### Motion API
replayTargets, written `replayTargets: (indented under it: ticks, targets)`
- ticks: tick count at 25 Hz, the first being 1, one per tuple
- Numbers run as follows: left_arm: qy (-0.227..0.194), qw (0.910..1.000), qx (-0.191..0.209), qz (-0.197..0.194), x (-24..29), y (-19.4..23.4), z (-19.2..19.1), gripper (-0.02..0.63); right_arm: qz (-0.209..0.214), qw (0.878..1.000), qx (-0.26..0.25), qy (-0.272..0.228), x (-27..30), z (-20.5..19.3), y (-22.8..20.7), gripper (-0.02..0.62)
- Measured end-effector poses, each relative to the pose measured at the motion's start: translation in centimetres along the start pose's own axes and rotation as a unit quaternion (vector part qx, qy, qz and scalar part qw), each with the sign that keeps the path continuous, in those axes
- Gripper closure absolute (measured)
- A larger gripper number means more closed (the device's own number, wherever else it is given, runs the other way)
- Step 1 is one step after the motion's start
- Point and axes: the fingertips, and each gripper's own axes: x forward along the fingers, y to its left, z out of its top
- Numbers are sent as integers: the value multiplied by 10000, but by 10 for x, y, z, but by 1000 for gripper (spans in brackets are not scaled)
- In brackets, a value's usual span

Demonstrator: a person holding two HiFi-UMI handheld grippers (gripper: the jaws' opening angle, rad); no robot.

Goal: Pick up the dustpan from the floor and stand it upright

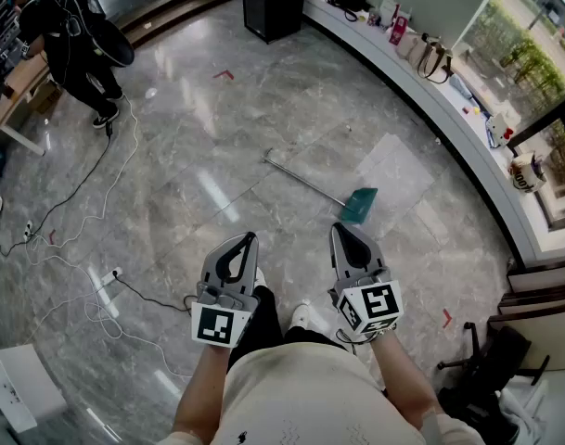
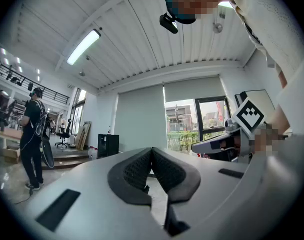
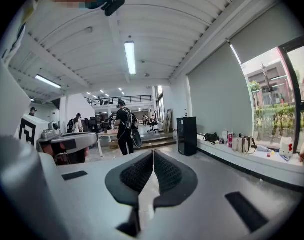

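On the glossy grey marble floor (image 1: 180,146), the teal plastic long-handled dustpan (image 1: 360,206) looks light and stiff. Its slim metal handle (image 1: 305,182) seems the best hold. The left gripper (image 1: 249,240) and right gripper (image 1: 340,231) are both closed and empty.

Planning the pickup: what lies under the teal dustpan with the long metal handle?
The teal long-handled dustpan lies on the glossy grey marble floor. The patch beneath its pan is covered from view.

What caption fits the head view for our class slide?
Teal dustpan lies on the floor ahead of the shut, empty left claw and right claw.
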Motion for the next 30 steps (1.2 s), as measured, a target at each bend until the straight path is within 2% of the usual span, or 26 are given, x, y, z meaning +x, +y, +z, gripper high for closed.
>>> replayTargets:
  ticks: [6, 10, 16, 21, 23, 25, 28, 30]
  targets:
    - [30, 9998, -79, -162, 58, 101, -6, 595, -116, 9999, 102, 62, 108, 14, 5, 577]
    - [32, 9994, 2, -332, 96, 149, -6, 595, -212, 9997, 85, 74, 161, 21, 2, 577]
    - [226, 9991, -59, -354, 165, 189, -28, 595, -264, 9991, 182, 283, 225, 13, -32, 577]
    - [256, 9991, -23, -340, 237, 206, -41, 595, 0, 9982, 174, 573, 292, 5, -77, 577]
    - [287, 9992, -13, -271, 262, 220, -50, 595, 208, 9961, 149, 842, 329, -5, -91, 577]
    - [299, 9993, 12, -218, 287, 238, -63, 595, 414, 9904, 33, 1322, 372, -26, -103, 577]
    - [391, 9990, 29, -191, 322, 266, -93, 595, 624, 9752, -337, 2099, 434, -70, -119, 577]
    - [510, 9986, -8, -166, 339, 285, -119, 595, 825, 9660, -418, 2415, 469, -99, -122, 577]
